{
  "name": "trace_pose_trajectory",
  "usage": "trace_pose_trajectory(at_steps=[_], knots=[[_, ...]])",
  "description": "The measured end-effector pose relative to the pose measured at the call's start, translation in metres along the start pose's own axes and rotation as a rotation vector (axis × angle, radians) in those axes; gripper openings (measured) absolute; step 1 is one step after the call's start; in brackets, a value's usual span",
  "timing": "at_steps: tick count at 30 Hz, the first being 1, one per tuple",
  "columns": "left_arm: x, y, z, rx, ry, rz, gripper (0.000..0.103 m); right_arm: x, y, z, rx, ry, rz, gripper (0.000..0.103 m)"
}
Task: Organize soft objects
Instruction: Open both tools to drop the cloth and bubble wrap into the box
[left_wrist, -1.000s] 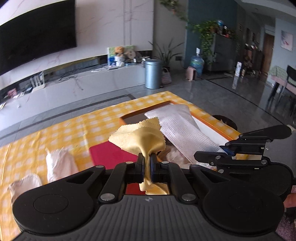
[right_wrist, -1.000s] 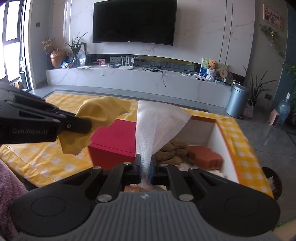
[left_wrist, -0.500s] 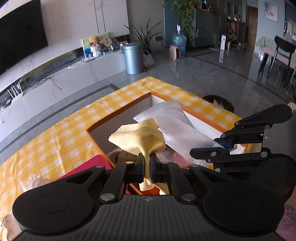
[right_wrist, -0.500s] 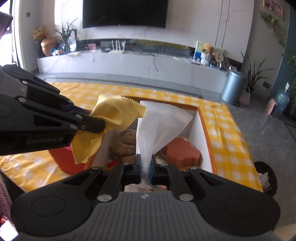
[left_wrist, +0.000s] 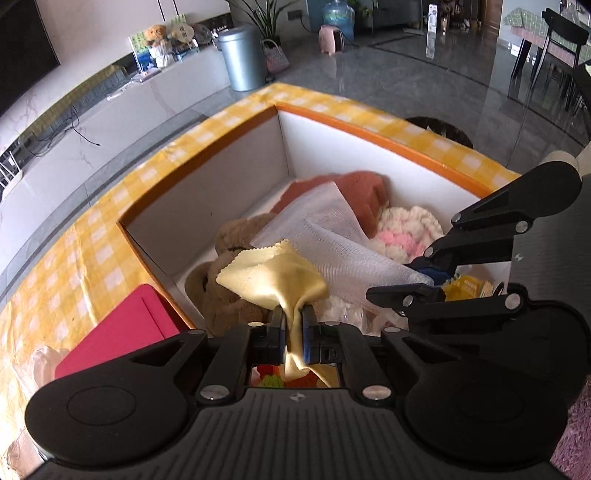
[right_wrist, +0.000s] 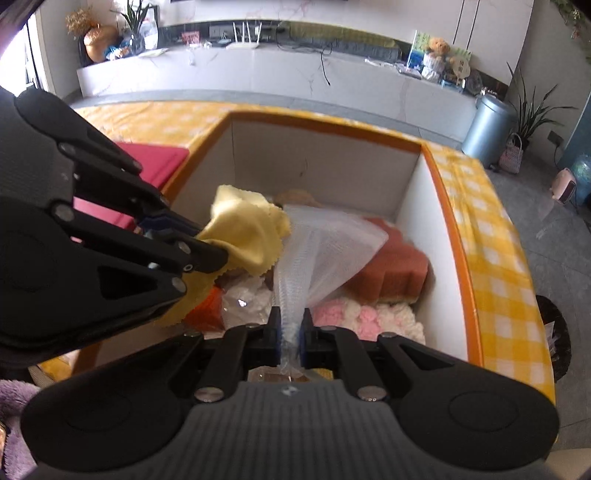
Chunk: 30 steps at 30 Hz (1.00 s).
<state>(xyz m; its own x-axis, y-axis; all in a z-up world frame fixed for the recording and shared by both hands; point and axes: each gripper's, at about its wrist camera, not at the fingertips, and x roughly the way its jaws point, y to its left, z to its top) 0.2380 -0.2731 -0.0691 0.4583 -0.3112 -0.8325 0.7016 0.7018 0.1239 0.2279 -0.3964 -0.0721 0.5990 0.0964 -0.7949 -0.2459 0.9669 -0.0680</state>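
Observation:
My left gripper (left_wrist: 293, 325) is shut on a yellow cloth (left_wrist: 275, 275) with zigzag edges and holds it over the open white box (left_wrist: 332, 144) with an orange rim. My right gripper (right_wrist: 290, 332) is shut on a white mesh cloth (right_wrist: 321, 247) and holds it over the same box (right_wrist: 417, 206), beside the yellow cloth (right_wrist: 243, 236). The left gripper also shows in the right wrist view (right_wrist: 207, 254), and the right gripper in the left wrist view (left_wrist: 430, 284). Inside the box lie a brown plush (left_wrist: 236, 291), a rust-red sponge (right_wrist: 399, 266) and a pink-and-cream yarn piece (right_wrist: 365, 317).
The box sits in a table covered with a yellow checked cloth (left_wrist: 110, 229). A red flat lid (left_wrist: 122, 332) lies left of the box. A crumpled pale item (left_wrist: 40, 365) lies at the far left. A grey bin (left_wrist: 242, 59) stands on the floor beyond.
Both grippers have moved forward and tipped down over the box, each still holding its cloth. The cloths now hang just above the items inside the box.

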Motion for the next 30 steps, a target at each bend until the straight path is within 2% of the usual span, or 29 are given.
trace_pose_trajectory(at_steps=[2, 3, 6, 8, 10, 14, 16, 19, 20, 25, 30], knots=[[0.001, 0.001, -0.001, -0.002, 0.007, -0.014, 0.014, 0.003, -0.001, -0.001, 0.001, 0.009, -0.005, 0.014], [0.001, 0.001, -0.002, -0.008, 0.009, -0.017, 0.019, 0.003, -0.001, -0.002, 0.002, 0.011, -0.007, 0.019], [0.001, 0.004, -0.001, -0.034, 0.023, -0.015, 0.032, 0.000, -0.002, -0.002, 0.000, 0.013, -0.011, 0.022], [-0.003, 0.005, 0.000, -0.050, 0.023, -0.006, 0.036, -0.004, -0.001, -0.002, -0.004, 0.015, -0.020, 0.023], [-0.009, 0.006, 0.000, -0.056, 0.022, -0.007, 0.044, -0.010, -0.002, 0.000, -0.004, 0.012, -0.039, 0.034], [-0.025, 0.006, 0.002, -0.028, 0.019, -0.010, 0.056, -0.022, -0.004, 0.005, -0.007, 0.022, -0.067, 0.048], [-0.033, 0.006, 0.002, -0.024, 0.012, -0.004, 0.057, -0.029, -0.005, 0.007, -0.006, 0.032, -0.077, 0.056], [-0.050, 0.008, 0.001, -0.048, -0.024, -0.009, 0.057, -0.043, -0.006, 0.010, 0.008, 0.018, -0.099, 0.057], [-0.057, 0.010, -0.001, -0.061, -0.043, -0.016, 0.057, -0.049, -0.006, 0.011, 0.015, 0.008, -0.107, 0.058], [-0.091, 0.018, -0.012, -0.135, -0.155, -0.061, 0.057, -0.077, -0.001, 0.009, 0.073, -0.051, -0.141, 0.076], [-0.127, 0.026, -0.036, -0.183, -0.272, -0.052, 0.059, -0.104, 0.012, -0.003, 0.143, -0.140, -0.166, 0.084]])
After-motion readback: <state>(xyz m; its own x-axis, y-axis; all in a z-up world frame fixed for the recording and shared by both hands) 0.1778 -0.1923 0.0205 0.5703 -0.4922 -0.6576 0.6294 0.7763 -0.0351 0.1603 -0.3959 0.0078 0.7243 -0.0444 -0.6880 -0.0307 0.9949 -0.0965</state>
